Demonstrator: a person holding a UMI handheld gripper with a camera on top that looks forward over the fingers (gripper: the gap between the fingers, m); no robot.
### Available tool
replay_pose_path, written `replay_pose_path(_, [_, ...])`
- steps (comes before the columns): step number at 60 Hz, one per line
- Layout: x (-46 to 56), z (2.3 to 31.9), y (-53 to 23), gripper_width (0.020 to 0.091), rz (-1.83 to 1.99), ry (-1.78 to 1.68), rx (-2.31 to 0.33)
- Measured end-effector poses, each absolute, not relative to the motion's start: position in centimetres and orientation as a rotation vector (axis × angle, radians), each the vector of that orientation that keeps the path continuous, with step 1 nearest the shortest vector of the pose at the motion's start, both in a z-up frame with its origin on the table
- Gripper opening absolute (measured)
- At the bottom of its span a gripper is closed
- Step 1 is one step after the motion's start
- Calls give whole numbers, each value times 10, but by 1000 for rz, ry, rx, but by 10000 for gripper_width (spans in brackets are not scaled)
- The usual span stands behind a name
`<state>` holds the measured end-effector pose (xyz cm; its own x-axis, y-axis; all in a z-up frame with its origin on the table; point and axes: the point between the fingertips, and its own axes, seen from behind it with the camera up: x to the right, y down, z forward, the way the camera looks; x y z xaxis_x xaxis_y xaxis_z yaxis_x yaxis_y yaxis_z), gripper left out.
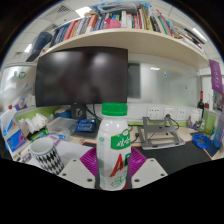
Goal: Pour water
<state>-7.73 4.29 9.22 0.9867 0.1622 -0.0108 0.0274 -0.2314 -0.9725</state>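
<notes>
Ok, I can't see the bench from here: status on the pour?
Gripper shut on the bottle, held upright, green cap on. Patterned mug off to the side on the desk. No pour yet. Nothing in the way.

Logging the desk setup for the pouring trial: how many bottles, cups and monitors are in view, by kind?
Bottles: 1, the green-capped bottle held between the gripper fingers
Cups: 1, the patterned cup beside the fingers
Monitors: 1, the dark monitor beyond the bottle
Total: 3
</notes>
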Motion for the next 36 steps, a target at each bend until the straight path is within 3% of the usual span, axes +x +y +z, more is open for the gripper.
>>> replay_pose_path(14, [-76, 95, 37, 376, 97, -162, -1728])
replay_pose_path(23, [-76, 94, 39, 532, 64, -165, -1751])
replay_pose_path(30, [-72, 89, 29, 783, 55, -152, -1816])
replay_pose_path(36, [-61, 86, 4, 804, 1, -138, -1873])
